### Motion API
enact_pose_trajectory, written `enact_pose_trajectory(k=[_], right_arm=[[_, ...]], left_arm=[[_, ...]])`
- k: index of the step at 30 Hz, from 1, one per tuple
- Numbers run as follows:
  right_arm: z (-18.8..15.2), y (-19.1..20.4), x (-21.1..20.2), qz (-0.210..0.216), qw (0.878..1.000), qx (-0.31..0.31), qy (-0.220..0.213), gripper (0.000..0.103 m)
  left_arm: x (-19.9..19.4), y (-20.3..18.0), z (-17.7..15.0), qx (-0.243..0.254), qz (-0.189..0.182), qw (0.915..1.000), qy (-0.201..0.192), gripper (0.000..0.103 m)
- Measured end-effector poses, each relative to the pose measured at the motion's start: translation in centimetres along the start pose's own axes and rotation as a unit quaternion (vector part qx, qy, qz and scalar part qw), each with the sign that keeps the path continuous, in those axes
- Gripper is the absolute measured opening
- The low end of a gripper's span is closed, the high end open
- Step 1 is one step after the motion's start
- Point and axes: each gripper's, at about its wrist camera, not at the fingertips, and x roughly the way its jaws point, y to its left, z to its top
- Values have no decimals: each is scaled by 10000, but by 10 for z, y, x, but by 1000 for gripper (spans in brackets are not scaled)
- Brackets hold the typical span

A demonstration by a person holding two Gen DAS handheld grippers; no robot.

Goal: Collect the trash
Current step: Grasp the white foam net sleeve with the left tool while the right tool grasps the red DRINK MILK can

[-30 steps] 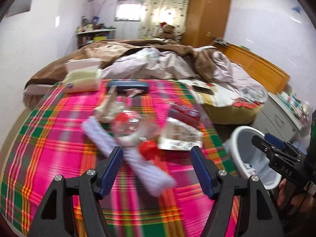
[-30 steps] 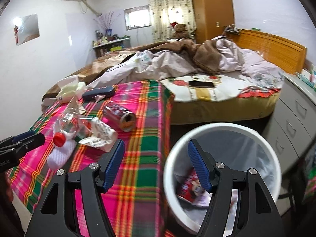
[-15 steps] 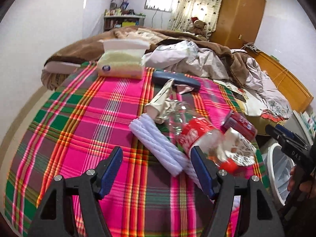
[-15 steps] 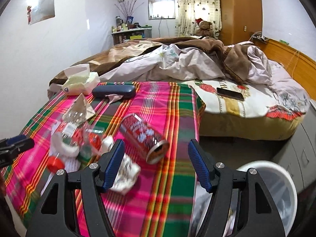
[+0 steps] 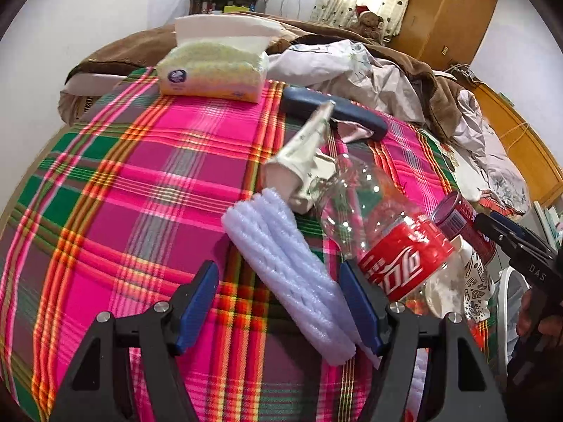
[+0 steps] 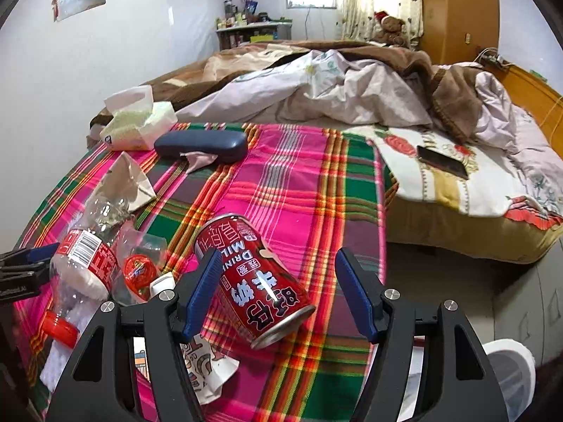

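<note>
- The left gripper [image 5: 279, 302] hangs over a pink, green and orange plaid cloth [image 5: 140, 190], its blue-padded jaws apart and pressing on nothing; a pale lilac ribbed foam sleeve [image 5: 281, 263] lies on the cloth and runs between them toward the five o'clock pad.
- At two o'clock from that foam, touching it or just beside it, lies a clear plastic cola bottle with a red label [image 5: 383, 242], on its side.
- At twelve o'clock from the foam stands a crumpled cream paper wrapper [image 5: 306, 161], its tip reaching up in front of a dark blue hard glasses case [image 5: 355, 114].
- A soft pack of white tissues [image 5: 214, 70] sits at eleven o'clock, at the far edge of the cloth.
- The right gripper [image 6: 274, 292] is likewise wide open and holding nothing; a dark red drink can with white lettering [image 6: 253, 274] lies on its side between the pads, close to the nine o'clock one, though I cannot tell whether that pad touches it.
- At nine o'clock from the can are the cola bottle's red screw cap [image 6: 59, 327] and a small crushed clear cup with a red lid [image 6: 140, 270].
- A printed white paper scrap [image 6: 207, 369] lies at seven o'clock, partly under the gripper.
- The rim of a white plastic bin [image 6: 510, 362] shows at four o'clock, off the cloth and lower down.
</note>
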Motion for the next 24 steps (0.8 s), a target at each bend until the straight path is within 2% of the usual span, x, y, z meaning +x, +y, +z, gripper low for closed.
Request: enact_pose_trajectory(k=[2,6,11,14,21,23,24], right_arm=[[-2,2,4,206,9997,10,118,68],[-7,12,13,268,9990,-153,337,68],[-8,15,13,418,9983,-51,403,68],[-7,19,17,367,9983,-147,430,68],[-3,19,27,343,9984,-150,425,68],[-3,19,26,320,9986,-160,390,68],[-3,18,26,322,9988,-137,352,68]], left_arm=[[3,-1,0,67,-2,10000,60,73],[1,1,-4,273,277,9992,74,73],[-3,17,-6,265,401,9988,85,73],[-3,25,-2,157,368,9992,46,73],[0,22,6,322,353,9988,-92,73],[4,19,8,378,306,9988,-48,69],[6,18,8,401,299,9987,-5,63]])
